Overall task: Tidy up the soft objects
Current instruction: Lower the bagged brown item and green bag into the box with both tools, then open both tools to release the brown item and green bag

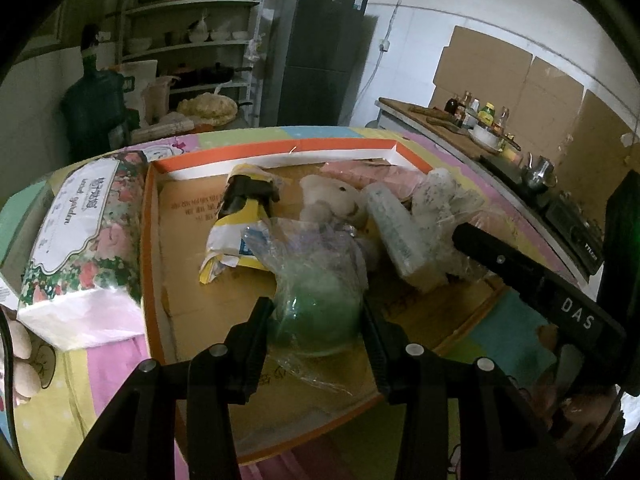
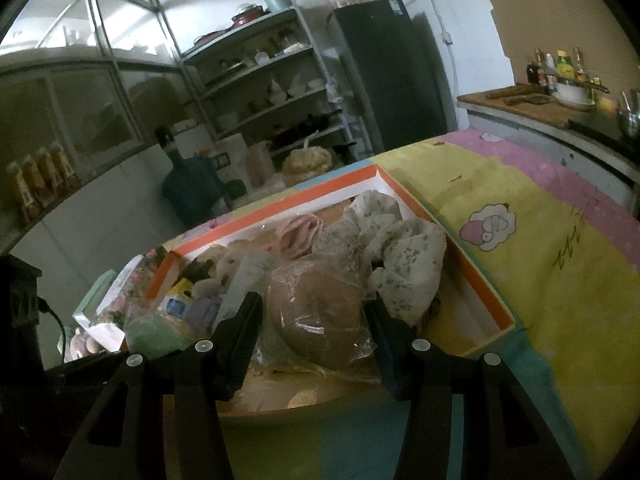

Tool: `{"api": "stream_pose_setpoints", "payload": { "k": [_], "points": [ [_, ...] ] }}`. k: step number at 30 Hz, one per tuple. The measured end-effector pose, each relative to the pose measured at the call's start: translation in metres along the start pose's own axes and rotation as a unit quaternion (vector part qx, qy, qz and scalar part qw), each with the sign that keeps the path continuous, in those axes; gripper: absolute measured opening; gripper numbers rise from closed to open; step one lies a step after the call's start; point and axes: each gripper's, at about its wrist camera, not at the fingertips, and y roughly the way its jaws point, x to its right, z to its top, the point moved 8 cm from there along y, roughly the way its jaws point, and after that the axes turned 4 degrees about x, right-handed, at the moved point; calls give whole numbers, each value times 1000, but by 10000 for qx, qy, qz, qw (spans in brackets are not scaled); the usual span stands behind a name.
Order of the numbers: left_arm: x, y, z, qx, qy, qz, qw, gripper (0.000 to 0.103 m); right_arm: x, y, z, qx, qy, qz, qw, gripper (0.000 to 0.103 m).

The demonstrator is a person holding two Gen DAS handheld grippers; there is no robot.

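A shallow orange-rimmed cardboard box (image 1: 280,148) lies on the patterned tablecloth. In it are a white plush rabbit (image 1: 336,200), a yellow and white packet (image 1: 236,232), a white tube (image 1: 394,232) and floral cloth (image 2: 400,248). My left gripper (image 1: 318,320) is shut on a green ball in clear plastic wrap (image 1: 316,320), just inside the box's near side. My right gripper (image 2: 316,312) is shut on a brown bun in clear wrap (image 2: 316,312) over the box's near edge. The right gripper's black body shows in the left wrist view (image 1: 532,280).
A floral tissue pack (image 1: 80,240) lies left of the box. A counter with bottles, a bowl and a kettle (image 1: 480,120) stands to the right. A dark fridge (image 1: 320,52), metal shelves (image 1: 192,40) and a water jug (image 1: 92,112) stand behind the table.
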Motion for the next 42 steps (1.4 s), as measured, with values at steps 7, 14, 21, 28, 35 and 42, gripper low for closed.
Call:
{"api": "stream_pose_setpoints", "payload": {
  "k": [7,14,21,28,35,42],
  "points": [
    [4,3,-3,-58,20,-60,10000,45,-1,3,0,-76,-118,-135,9998,54],
    [4,2,-3,-48,25,-52,10000,45,-1,3,-1,-88,-161,-188,9997,55],
    [4,2,-4,-52,19,-66,10000,46,-1,3,0,-80,-151,-189,9997,55],
    [7,-3,2,6,38,-106,9999,52,0,0,1,-51,-80,-210,9997,58],
    [7,-11,6,71,89,-155,9998,66,1,-5,3,11,18,-180,9998,67],
    [7,-19,7,188,127,-192,9996,74,-3,-15,9,164,40,-159,9997,67]
  ]
}}
